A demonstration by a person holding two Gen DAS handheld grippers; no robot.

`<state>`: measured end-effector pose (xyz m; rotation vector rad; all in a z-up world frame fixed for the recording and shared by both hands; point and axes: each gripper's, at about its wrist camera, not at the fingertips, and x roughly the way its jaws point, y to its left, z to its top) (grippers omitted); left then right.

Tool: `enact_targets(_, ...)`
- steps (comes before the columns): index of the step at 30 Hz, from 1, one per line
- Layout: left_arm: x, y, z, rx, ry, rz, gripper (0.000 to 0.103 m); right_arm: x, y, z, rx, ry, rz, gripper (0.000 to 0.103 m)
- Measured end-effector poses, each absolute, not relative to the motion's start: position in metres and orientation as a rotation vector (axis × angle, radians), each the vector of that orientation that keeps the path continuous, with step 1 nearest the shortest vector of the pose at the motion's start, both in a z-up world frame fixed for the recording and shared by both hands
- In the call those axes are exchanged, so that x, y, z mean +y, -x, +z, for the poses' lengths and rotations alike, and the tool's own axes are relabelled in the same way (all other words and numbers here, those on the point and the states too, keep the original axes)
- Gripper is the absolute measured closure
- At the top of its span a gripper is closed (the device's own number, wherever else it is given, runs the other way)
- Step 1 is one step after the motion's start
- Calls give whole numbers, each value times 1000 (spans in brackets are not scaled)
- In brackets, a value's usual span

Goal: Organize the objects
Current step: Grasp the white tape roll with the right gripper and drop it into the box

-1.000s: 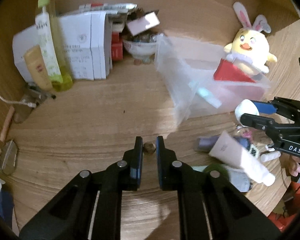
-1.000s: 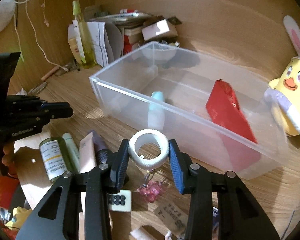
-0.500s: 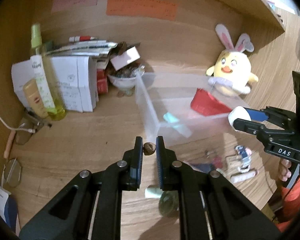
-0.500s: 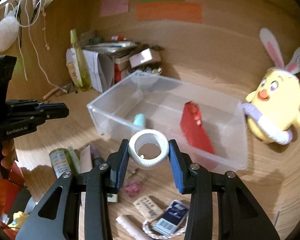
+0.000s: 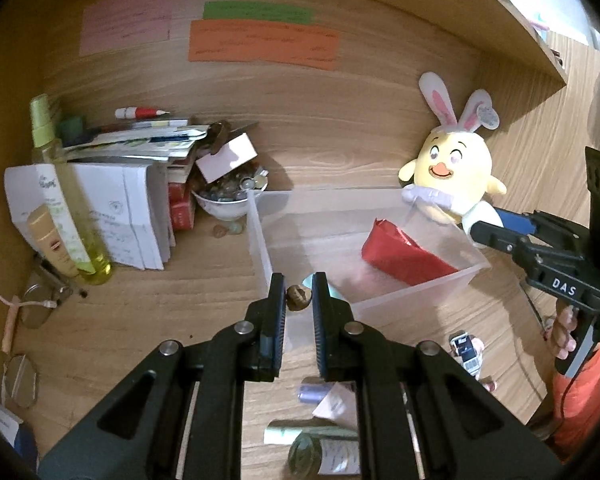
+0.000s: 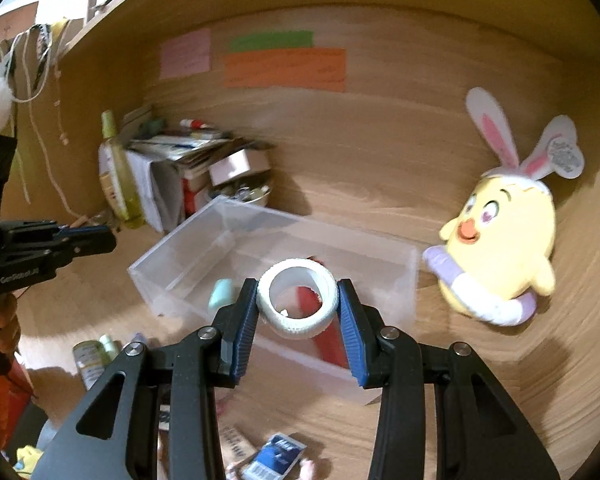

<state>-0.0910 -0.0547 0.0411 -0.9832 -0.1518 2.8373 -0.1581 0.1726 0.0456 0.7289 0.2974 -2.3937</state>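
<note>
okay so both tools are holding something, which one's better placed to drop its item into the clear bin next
Right, probably. The right tool holds the white tape roll in front of the clear bin, seemingly over it. The left tool, pinching a small brown nut-like thing, looks nearer the bin's corner.

White tape roll (image 6: 297, 299), red packet (image 5: 404, 254), yellow plush chick (image 5: 452, 186), clear bin (image 5: 420, 294).

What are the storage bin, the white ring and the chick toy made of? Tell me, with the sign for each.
Storage bin: clear, slightly frosted plastic; the desk and a red packet show through its walls.
White ring: likely a roll of matte tape, with a ribbed outer face.
Chick toy: soft plush fabric, with a fuzzy matte surface.
</note>
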Motion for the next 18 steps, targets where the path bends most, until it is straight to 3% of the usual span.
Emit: enact_targets(18,-30,135,19,-97,1099,2768,91,182,210,12,282,-890,-2435,67)
